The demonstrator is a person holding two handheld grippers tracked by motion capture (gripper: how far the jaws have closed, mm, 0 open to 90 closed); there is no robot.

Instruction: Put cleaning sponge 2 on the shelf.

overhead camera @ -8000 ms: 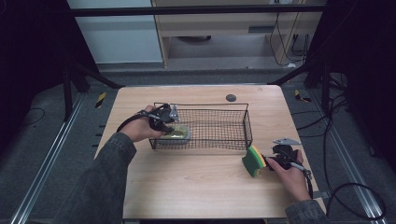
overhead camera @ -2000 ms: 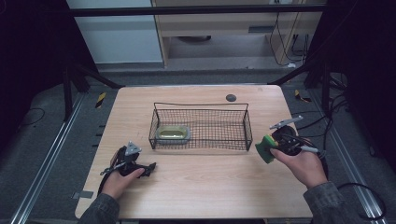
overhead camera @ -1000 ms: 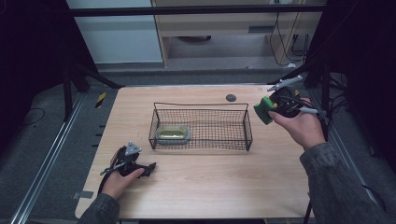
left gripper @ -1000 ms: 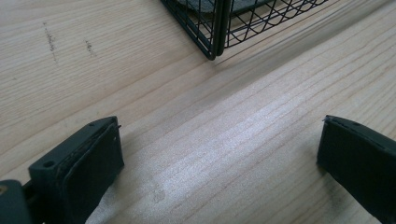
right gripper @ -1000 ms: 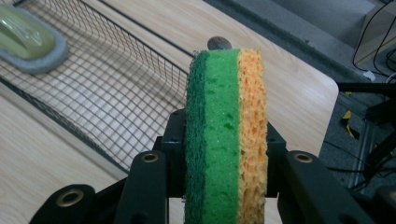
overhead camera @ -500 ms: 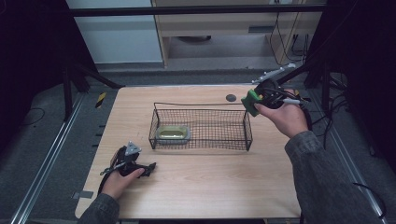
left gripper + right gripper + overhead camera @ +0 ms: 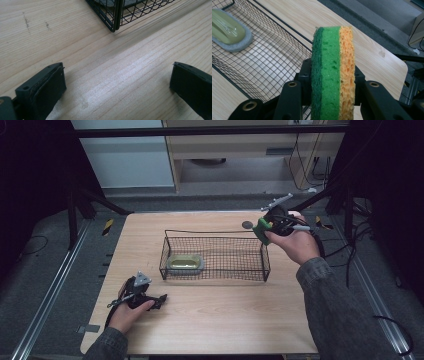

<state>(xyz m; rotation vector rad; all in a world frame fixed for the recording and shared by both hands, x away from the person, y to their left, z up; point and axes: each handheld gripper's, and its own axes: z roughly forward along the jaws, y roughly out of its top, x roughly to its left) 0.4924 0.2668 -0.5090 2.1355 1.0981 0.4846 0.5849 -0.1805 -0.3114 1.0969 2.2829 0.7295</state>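
Right gripper [image 7: 265, 227] clamps the sponge [image 7: 333, 72] — above the basket's [image 7: 215, 270] corner.

We can read no text, label, brand, number or sign anywhere in these views; no lettering shows on any surface clearly enough for us to make it out.

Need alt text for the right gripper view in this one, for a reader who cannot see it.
The right gripper clamps a sponge on edge between its black jaws, green layers on the left and orange on the right. Behind it, a black wire basket on the wooden table holds a pale green, grey-edged scrubber.
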